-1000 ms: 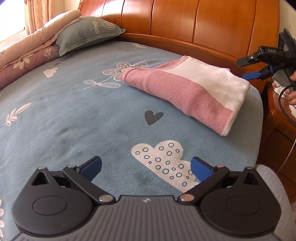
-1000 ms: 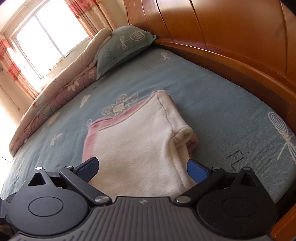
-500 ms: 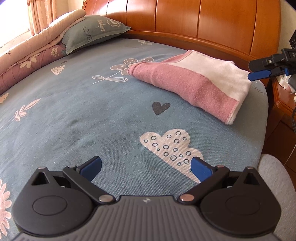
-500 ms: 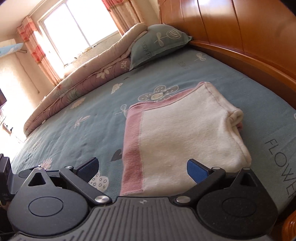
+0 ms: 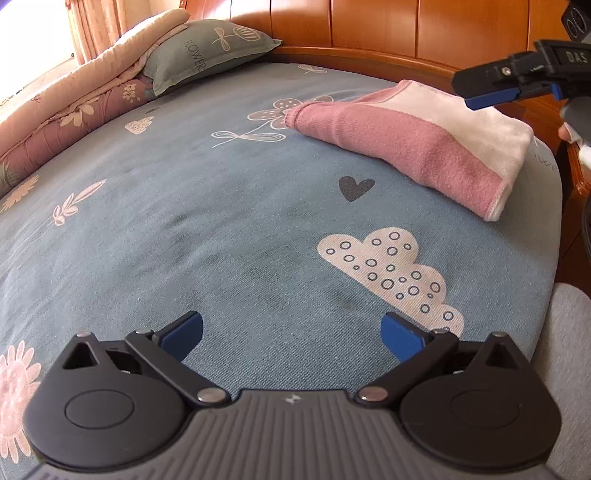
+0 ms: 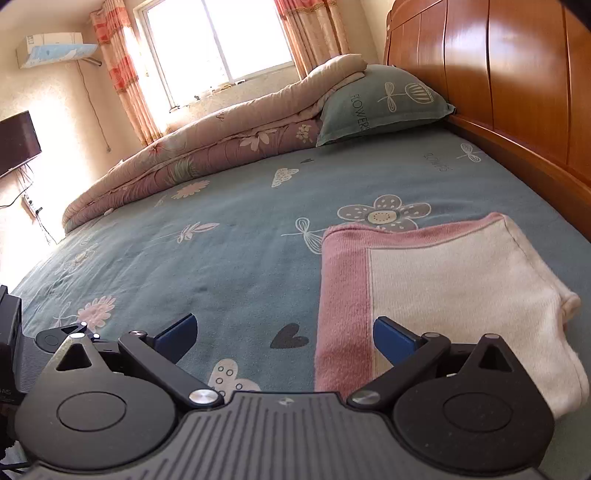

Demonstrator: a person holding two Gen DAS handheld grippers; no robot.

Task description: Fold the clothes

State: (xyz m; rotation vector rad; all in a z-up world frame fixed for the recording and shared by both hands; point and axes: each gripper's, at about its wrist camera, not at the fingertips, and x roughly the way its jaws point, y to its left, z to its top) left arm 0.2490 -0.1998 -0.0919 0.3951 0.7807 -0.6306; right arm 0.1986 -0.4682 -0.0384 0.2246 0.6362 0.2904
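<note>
A pink and white folded garment lies flat on the blue patterned bedsheet near the bed's right corner, in front of the wooden headboard. My left gripper hovers open over the sheet, well short of the garment, with nothing between its fingers. The right gripper shows at the upper right of the left wrist view, above the garment's far end. In the right wrist view the garment fills the lower right, and my right gripper stands open at its pink near edge, holding nothing.
A grey-green pillow and a rolled quilt lie along the bed's far side under a window. A dark screen hangs on the left wall. A wooden nightstand edge stands right of the bed.
Both grippers have pulled back from the folded garment and turned left, so more of the bed and room shows. The garment has stayed in place.
</note>
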